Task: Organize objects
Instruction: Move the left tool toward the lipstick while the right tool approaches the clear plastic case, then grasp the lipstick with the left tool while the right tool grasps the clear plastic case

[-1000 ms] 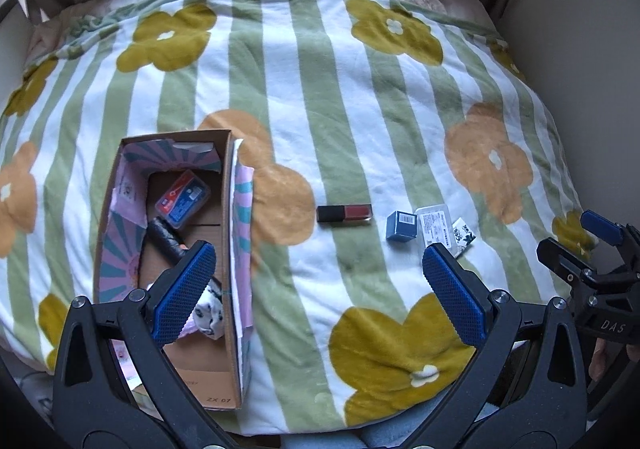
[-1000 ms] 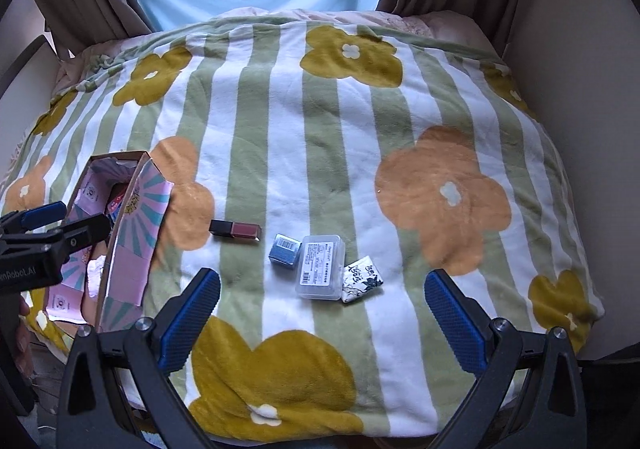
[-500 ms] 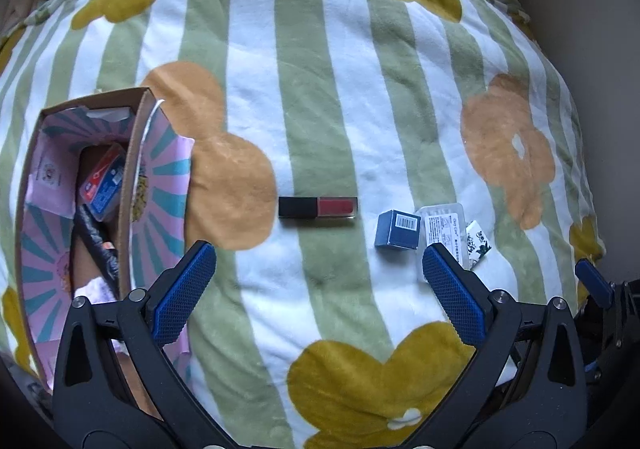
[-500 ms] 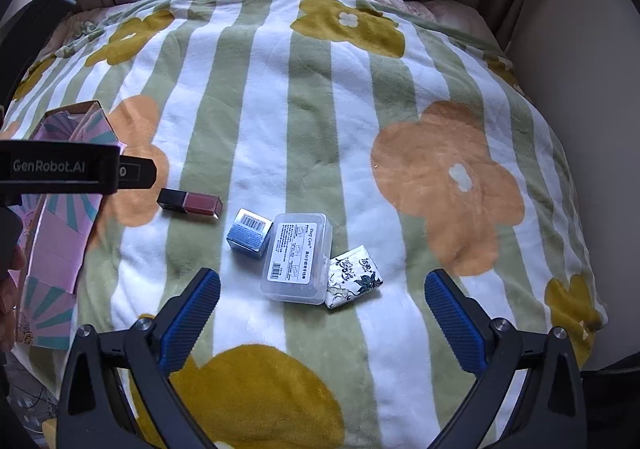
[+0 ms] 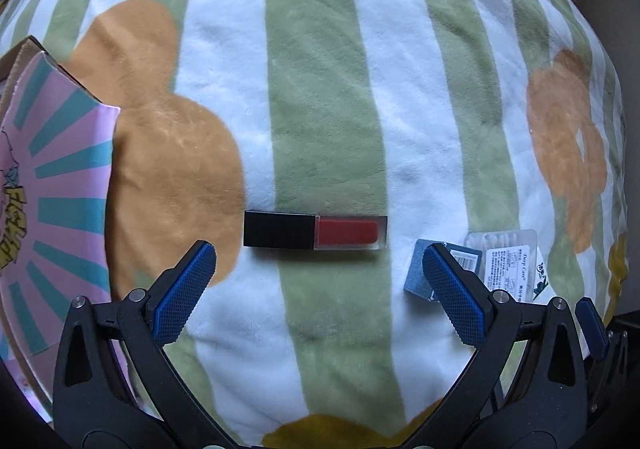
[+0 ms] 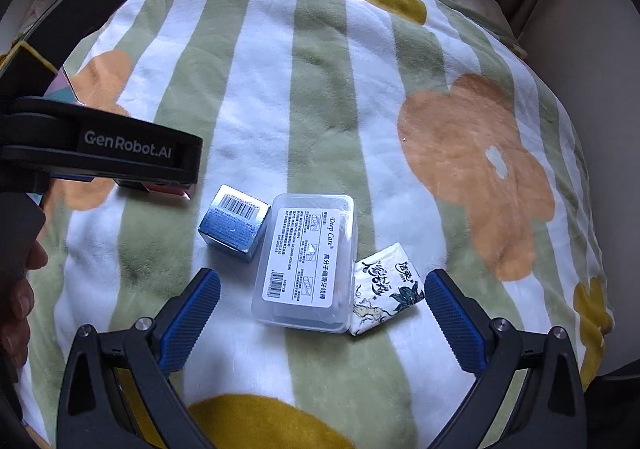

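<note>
Now that the left gripper [image 5: 316, 273] has swung away from the cardboard box [image 5: 48, 185] at nine o'clock, its jaws hang wide open, empty, just short of the lipstick [image 5: 315, 232] on the blanket [image 5: 320, 89]; pickup looks imminent. The right gripper [image 6: 320, 301], equally open, hovers over the clear case [image 6: 306, 263].

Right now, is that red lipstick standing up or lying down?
Lying down. The lipstick rests flat on its long side on the blanket, black cap pointing toward the box.

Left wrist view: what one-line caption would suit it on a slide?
Open left hand-held gripper poised over a black-and-red lipstick tube lying on a flower-patterned blanket.
</note>
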